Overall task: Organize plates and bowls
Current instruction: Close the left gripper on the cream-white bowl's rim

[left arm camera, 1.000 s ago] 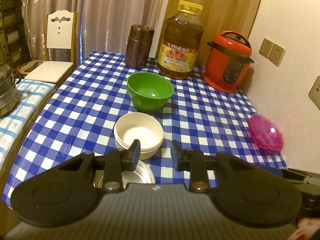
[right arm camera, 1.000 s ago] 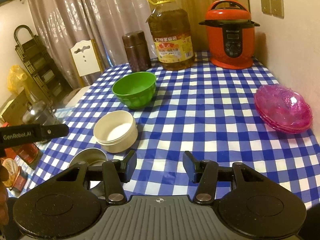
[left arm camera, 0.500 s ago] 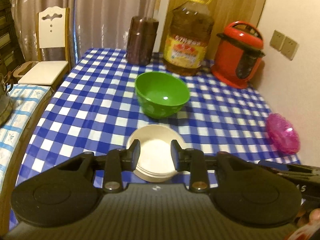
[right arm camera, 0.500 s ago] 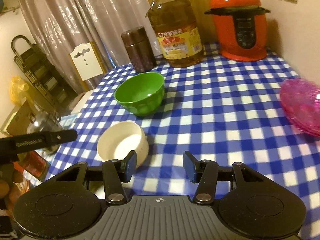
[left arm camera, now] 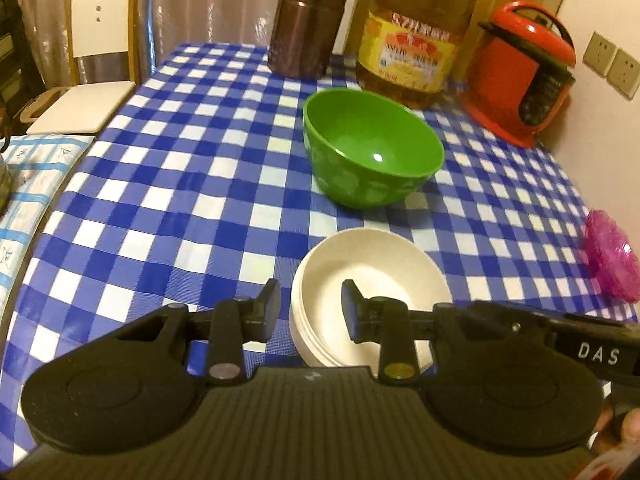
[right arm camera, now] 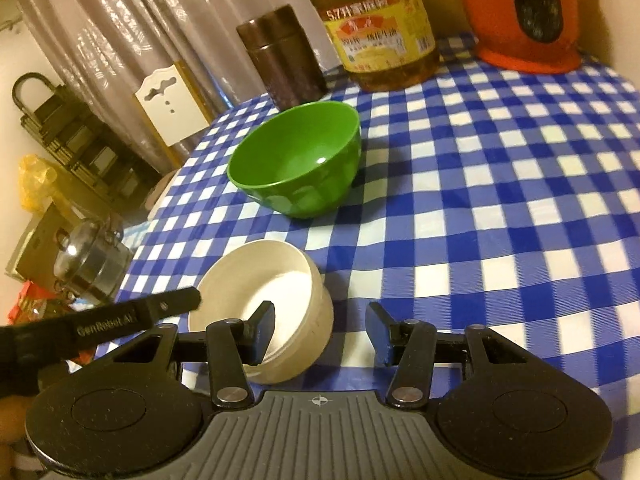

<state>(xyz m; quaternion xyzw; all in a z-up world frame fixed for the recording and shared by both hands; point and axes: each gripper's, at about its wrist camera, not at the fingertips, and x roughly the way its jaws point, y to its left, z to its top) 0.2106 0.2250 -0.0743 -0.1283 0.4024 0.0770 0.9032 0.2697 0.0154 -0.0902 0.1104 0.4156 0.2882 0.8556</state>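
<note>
A stack of cream bowls [left arm camera: 370, 280] sits on the blue checked tablecloth, with a green bowl [left arm camera: 372, 152] just beyond it. My left gripper [left arm camera: 310, 310] is open, its jaws astride the near left rim of the cream stack. My right gripper [right arm camera: 322, 332] is open, with the right rim of the cream stack [right arm camera: 260, 304] between its jaws and its left finger over the bowl's inside. The green bowl also shows in the right wrist view [right arm camera: 298, 158]. A pink glass dish [left arm camera: 612, 254] lies at the table's right edge.
At the back stand a brown canister [left arm camera: 306, 24], a large oil bottle [left arm camera: 416, 36] and a red rice cooker [left arm camera: 524, 72]. A white chair [left arm camera: 96, 52] is beyond the left edge. A steel pot [right arm camera: 90, 260] sits off the table's left side.
Both grippers have moved forward and down to the cream bowl stack, which now lies at their fingertips. The steel bowl at the near edge has dropped out of view.
</note>
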